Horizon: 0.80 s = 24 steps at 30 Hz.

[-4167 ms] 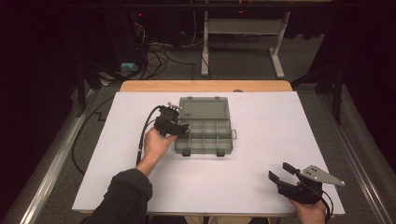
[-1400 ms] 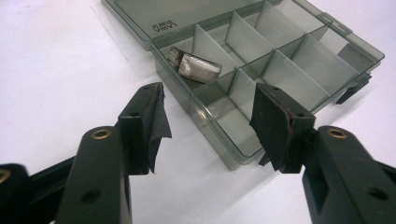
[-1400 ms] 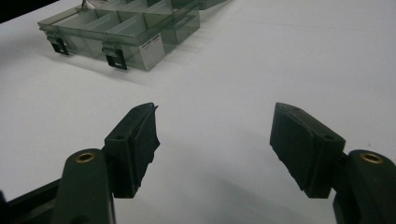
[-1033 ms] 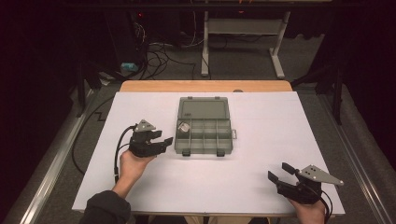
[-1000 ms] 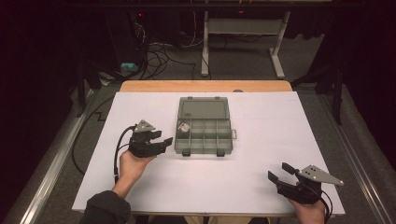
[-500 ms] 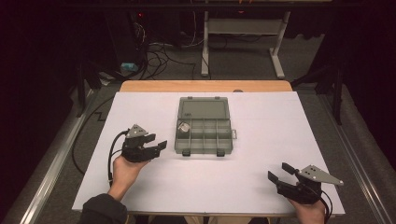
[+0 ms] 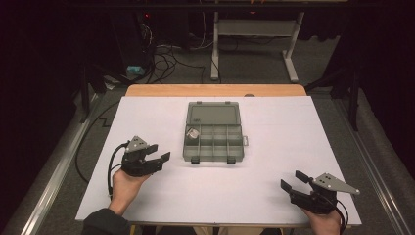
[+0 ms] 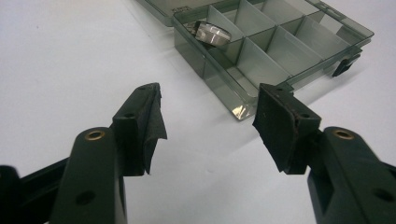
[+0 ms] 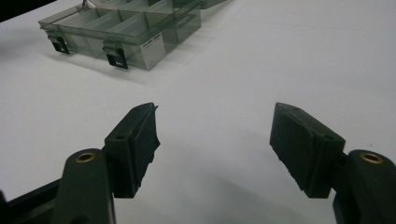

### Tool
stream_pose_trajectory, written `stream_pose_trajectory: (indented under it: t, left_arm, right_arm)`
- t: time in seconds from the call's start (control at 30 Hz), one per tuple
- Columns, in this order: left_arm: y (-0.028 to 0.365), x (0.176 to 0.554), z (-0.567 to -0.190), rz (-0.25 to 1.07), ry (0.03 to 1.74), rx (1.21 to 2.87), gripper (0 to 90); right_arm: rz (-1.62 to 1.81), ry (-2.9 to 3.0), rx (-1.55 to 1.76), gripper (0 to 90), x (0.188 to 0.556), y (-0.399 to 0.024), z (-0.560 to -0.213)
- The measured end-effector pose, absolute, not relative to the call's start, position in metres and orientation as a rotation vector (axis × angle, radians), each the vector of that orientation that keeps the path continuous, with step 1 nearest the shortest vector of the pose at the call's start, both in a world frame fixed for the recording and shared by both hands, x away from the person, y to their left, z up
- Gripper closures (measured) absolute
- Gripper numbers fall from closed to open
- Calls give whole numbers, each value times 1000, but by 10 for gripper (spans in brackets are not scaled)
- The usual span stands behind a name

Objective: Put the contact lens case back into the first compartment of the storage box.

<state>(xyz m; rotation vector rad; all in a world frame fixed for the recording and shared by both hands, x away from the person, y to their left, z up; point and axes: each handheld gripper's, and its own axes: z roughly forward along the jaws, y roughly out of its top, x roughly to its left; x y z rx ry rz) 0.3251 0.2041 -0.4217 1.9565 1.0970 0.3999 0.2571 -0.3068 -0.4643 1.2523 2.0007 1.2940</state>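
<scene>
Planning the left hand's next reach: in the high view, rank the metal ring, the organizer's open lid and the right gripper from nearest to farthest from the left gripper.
From the left gripper:
1. Metal ring, box's near-left compartment.
2. Open lid, behind the compartments.
3. Right gripper, table's far right corner.

Item one: our left hand-held gripper (image 7: 157, 157), black body, two black jaws faced with dark ribbed pads whose edges look frayed. We note a brass-coloured bushing and small dark screw holes on each jaw arm in the left gripper view. A grey three-cornered plate (image 7: 136, 145) sits on top, and a black cable (image 7: 112, 166) loops from the body.

Item two: our right hand-held gripper (image 7: 292, 181), same black build, thick wedge-shaped pads, brass-coloured bushings on the jaw arms. Its grey three-cornered plate (image 7: 334, 183) is longer and pointed, and a black cable (image 7: 344, 218) trails from it.

Item three: a dark sleeve (image 7: 103, 223) on our left forearm.
</scene>
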Motion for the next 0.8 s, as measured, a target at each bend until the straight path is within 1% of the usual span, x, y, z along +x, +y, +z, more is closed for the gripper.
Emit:
stream_pose_trajectory:
  t: [0.8]
  left_arm:
    - [234,293,-439,410,1150,1886,393]
  right_arm:
    - [1292,2000,1253,323,257,-307,-464]
